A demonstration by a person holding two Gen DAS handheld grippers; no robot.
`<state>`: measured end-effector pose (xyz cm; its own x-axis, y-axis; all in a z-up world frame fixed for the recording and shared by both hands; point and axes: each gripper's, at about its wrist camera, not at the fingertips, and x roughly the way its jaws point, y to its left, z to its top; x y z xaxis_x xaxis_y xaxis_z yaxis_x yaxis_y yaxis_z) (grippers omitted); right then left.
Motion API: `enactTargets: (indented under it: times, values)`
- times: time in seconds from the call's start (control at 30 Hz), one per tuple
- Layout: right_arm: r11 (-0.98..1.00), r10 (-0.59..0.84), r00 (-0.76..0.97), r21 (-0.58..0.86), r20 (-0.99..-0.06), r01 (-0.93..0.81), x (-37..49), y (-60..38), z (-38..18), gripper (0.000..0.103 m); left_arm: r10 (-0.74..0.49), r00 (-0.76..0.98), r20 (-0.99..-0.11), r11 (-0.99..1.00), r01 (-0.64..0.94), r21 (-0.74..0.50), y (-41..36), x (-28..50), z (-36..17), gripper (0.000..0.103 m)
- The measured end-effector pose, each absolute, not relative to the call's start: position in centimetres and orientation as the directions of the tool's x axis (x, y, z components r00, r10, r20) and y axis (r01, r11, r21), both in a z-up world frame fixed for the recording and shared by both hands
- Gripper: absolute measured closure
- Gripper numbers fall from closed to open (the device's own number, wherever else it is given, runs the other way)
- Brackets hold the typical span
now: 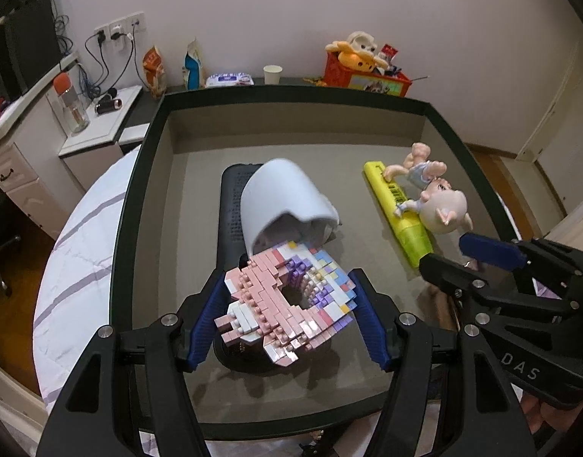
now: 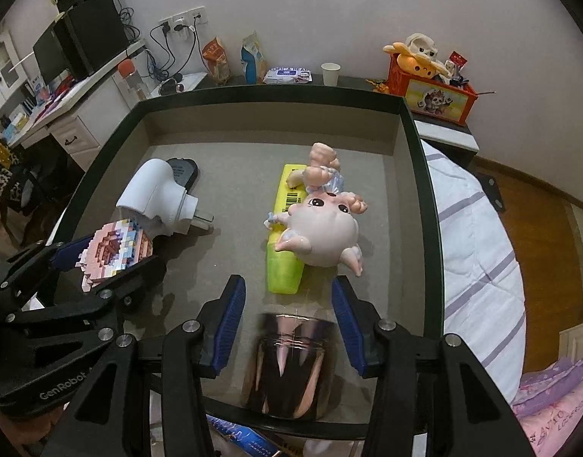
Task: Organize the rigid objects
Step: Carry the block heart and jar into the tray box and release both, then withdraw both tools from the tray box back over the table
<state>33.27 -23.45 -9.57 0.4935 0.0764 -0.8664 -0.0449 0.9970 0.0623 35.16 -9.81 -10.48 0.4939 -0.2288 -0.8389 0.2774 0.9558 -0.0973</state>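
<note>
My left gripper (image 1: 287,304) is shut on a pink, white and purple block-built model (image 1: 287,297), held just above the tray floor; the model also shows in the right wrist view (image 2: 114,253). Behind it lies a white plug-like device (image 1: 284,202) on a black flat device (image 1: 230,209). My right gripper (image 2: 287,323) is open, its jaws either side of a shiny dark cylinder (image 2: 289,365) at the tray's near edge. Ahead of it a pink pig figurine (image 2: 322,224) lies on a yellow highlighter (image 2: 287,251).
Everything sits in a grey tray with a dark raised rim (image 2: 421,175). Beyond the tray stand a paper cup (image 2: 330,73), a wipes pack (image 2: 287,75), snack bags and an orange toy box (image 2: 432,87). A bed with a striped cover (image 2: 478,266) lies to the right.
</note>
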Motion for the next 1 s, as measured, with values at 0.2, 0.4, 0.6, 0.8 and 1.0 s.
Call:
enactTargets:
  times: [0.2, 0.4, 0.6, 0.8, 1.0]
  values:
    - [0.999, 0.04, 0.508, 0.041, -0.861, -0.01, 33.0, -24.4, -9.4, 0.026, -0.193, 0.508, -0.839, 0.968, 0.237, -0.079, -8.6, 35.0, -10.0, 0.006]
    - [0.999, 0.04, 0.52, 0.037, -0.854, -0.016, 32.4, -24.3, -8.6, 0.018, -0.208, 0.528, -0.823, 0.966, 0.246, -0.087, -7.9, 33.8, -8.7, 0.001]
    - [0.999, 0.038, 0.553, 0.041, -0.832, -0.006, 31.2, -24.4, -7.1, 0.0, -0.232, 0.565, -0.791, 0.963, 0.247, -0.106, -6.8, 31.3, -6.4, 0.0]
    - [0.998, 0.052, 0.602, 0.059, -0.797, -0.008, 28.6, -24.4, -4.9, 0.0, -0.242, 0.638, -0.731, 0.965, 0.234, -0.115, -5.0, 27.4, -3.3, 0.0]
    - [0.997, 0.064, 0.654, 0.072, -0.754, -0.014, 25.3, -24.0, -2.6, 0.0, -0.231, 0.7, -0.676, 0.971, 0.213, -0.111, -3.2, 23.6, -1.5, 0.0]
